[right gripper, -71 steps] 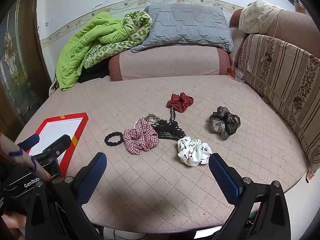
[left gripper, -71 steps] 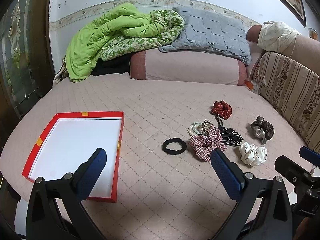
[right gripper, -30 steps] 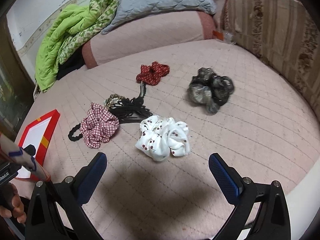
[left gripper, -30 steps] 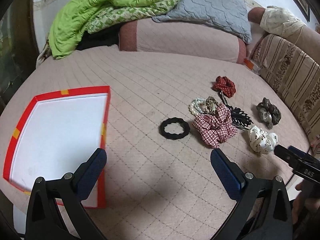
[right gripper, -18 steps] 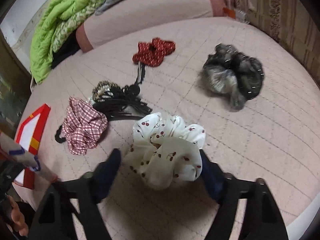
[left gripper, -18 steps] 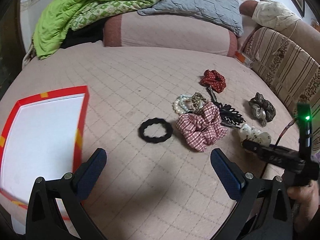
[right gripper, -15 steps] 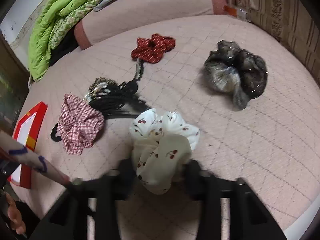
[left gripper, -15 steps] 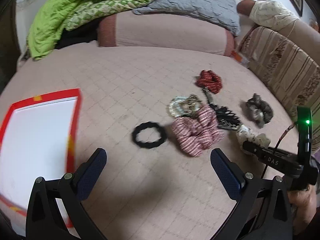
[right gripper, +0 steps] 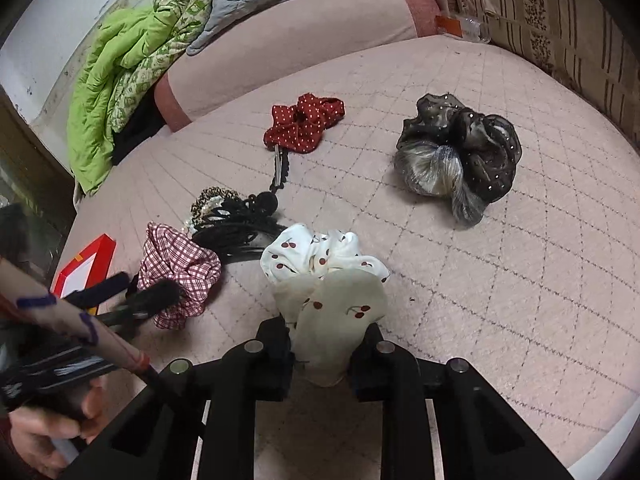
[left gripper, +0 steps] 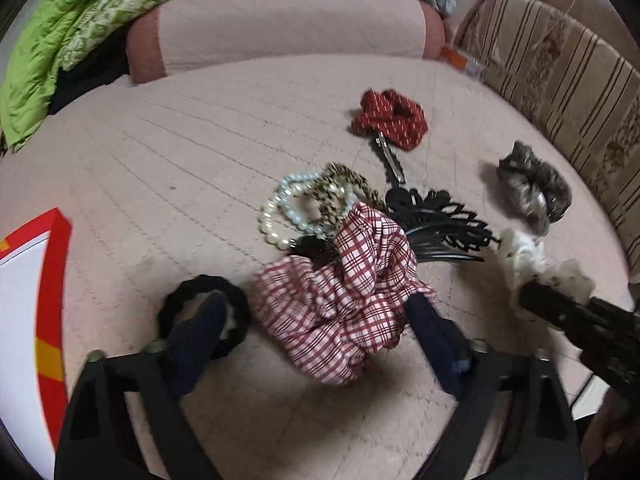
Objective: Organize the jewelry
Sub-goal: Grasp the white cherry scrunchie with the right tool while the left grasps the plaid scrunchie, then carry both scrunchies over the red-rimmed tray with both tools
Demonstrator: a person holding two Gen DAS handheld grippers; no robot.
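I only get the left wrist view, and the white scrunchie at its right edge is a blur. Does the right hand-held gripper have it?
Observer: Yes. In the right wrist view, the right hand-held gripper has its jaws closing on the white scrunchie, with fabric bunched between the pads.
Operator: Is it plain white?
Observer: No, it is printed with small red cherries.
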